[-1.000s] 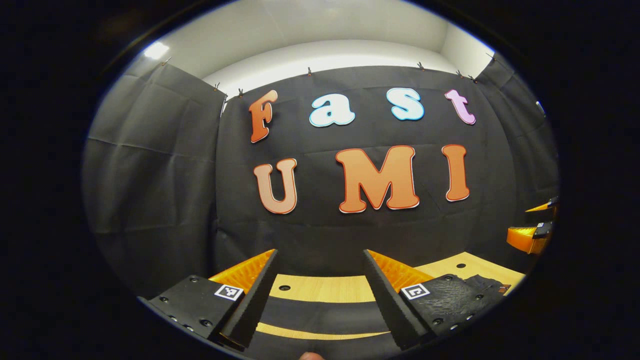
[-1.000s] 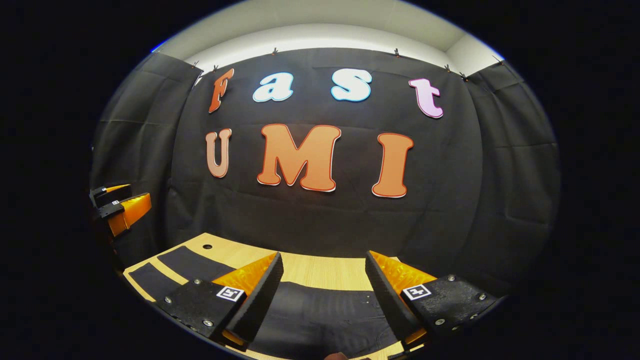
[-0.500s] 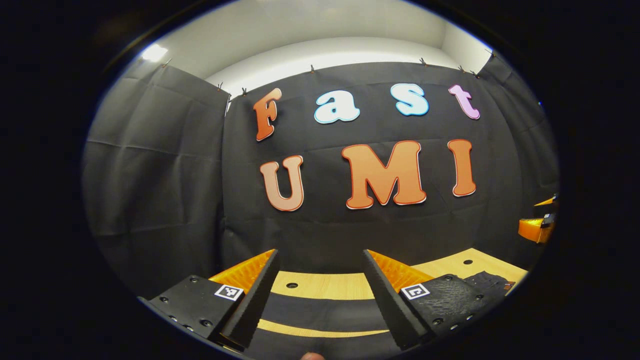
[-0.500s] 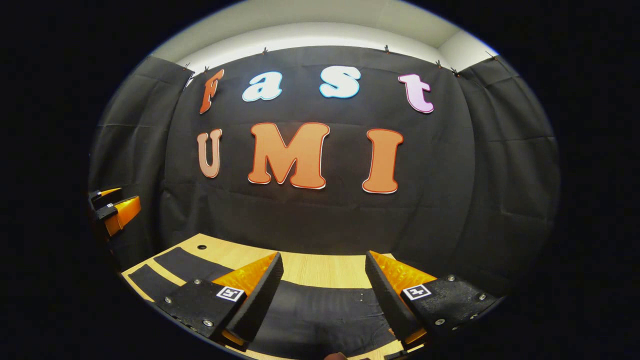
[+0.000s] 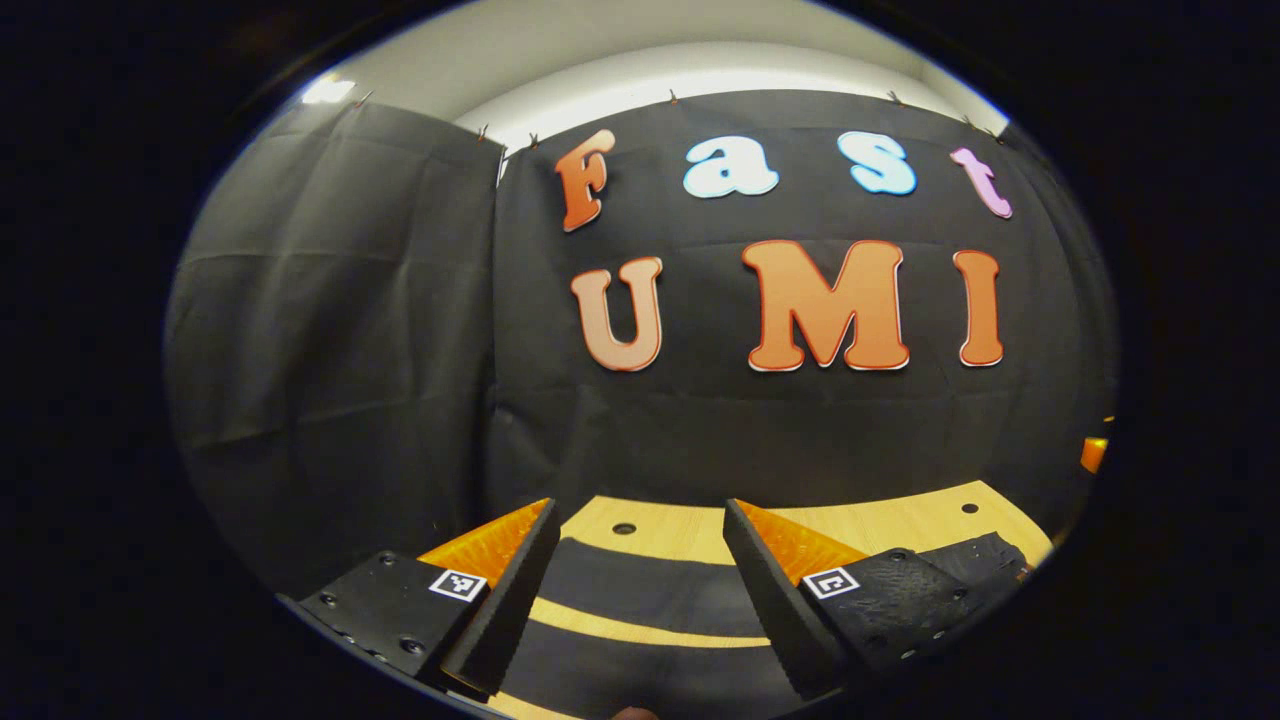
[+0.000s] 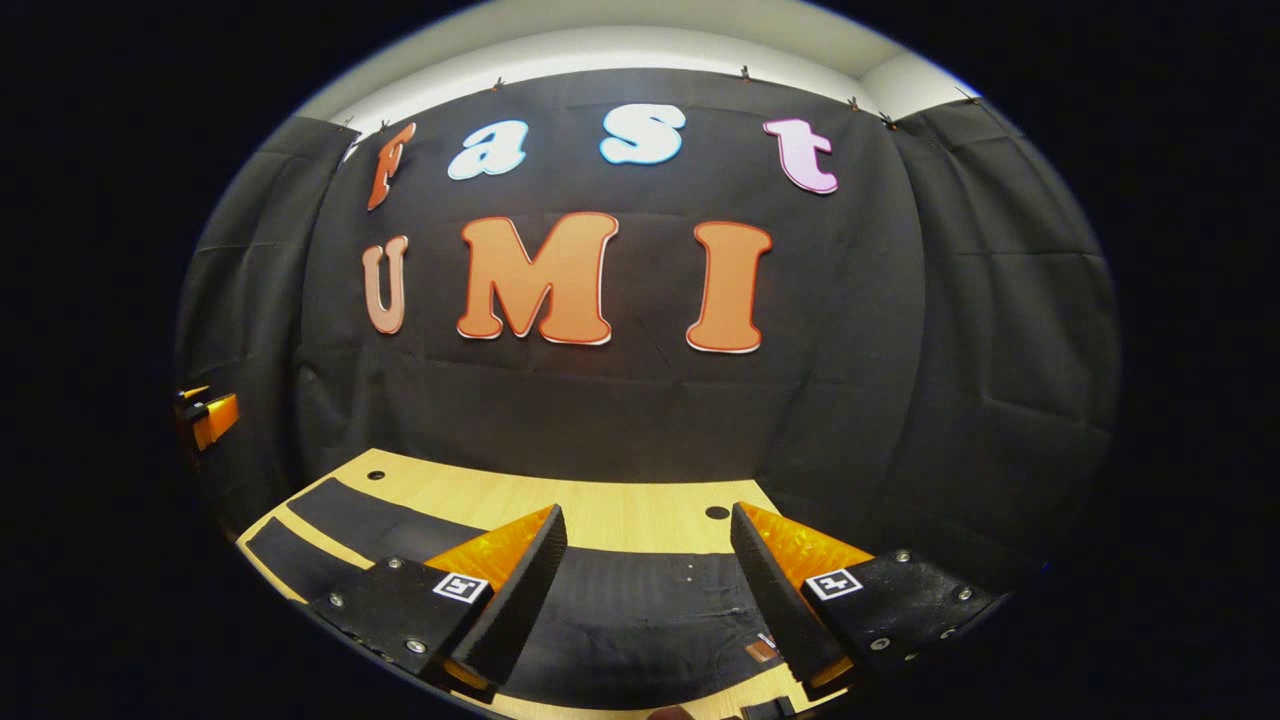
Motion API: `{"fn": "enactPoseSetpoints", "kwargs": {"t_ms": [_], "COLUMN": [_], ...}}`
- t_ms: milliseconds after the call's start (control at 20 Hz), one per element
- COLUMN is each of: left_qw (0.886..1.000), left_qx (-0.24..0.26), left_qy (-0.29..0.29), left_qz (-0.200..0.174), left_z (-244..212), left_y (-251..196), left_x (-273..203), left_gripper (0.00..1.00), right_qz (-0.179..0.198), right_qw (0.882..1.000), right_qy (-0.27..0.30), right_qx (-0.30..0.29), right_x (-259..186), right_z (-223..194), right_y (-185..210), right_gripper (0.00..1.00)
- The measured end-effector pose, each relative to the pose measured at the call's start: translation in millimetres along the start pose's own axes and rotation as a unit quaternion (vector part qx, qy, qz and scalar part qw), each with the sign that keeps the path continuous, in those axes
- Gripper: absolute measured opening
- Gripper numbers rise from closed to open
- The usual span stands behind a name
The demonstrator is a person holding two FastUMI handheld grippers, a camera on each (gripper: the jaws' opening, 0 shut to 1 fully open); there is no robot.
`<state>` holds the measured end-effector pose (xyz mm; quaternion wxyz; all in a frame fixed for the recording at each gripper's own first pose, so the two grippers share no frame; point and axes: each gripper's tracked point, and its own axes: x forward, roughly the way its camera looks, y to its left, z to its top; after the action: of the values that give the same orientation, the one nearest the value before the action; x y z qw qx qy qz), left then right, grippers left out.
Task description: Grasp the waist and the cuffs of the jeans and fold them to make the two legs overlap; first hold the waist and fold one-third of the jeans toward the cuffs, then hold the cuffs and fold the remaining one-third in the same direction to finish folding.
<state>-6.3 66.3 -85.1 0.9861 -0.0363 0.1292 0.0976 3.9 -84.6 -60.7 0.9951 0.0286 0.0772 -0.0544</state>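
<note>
the left claw (image 5: 635,592) hung with fingers wide apart above the dark jeans (image 5: 640,600), whose two legs lay side by side on the wooden desk (image 5: 880,525). the right claw (image 6: 640,590) gaped equally wide over the waist end, touching nothing. black cloth (image 6: 600,420) stood behind.

A recording booth, not a home: black cloth (image 6: 900,350) clipped up as walls, a bare white ceiling (image 5: 620,50) above, and a pale wooden table (image 6: 600,505) with drilled holes.
</note>
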Motion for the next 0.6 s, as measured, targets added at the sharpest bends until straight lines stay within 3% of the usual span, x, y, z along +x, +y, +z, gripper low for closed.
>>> {"fn": "enactPoseSetpoints", "kwargs": {"t_ms": [250, 350, 600], "left_qw": [0.99, 0.984, 0.965], "left_qx": [-0.067, -0.081, -0.106], "left_qy": [0.105, 0.137, 0.207], "left_qz": [0.061, 0.074, 0.118], "left_z": [-59, -77, -112], "left_y": [45, 56, 95], "left_x": [6, 6, 1], "left_gripper": [0.99, 0.95, 0.98], "right_qz": [-0.001, 0.001, 0.012], "right_qw": [0.998, 0.997, 0.993], "right_qy": [0.059, 0.072, 0.12], "right_qx": [0.03, 0.024, 0.011], "right_x": [13, 18, 27], "right_z": [-33, -42, -68], "right_y": [-22, -28, -36], "right_gripper": [0.99, 1.0, 1.0]}}
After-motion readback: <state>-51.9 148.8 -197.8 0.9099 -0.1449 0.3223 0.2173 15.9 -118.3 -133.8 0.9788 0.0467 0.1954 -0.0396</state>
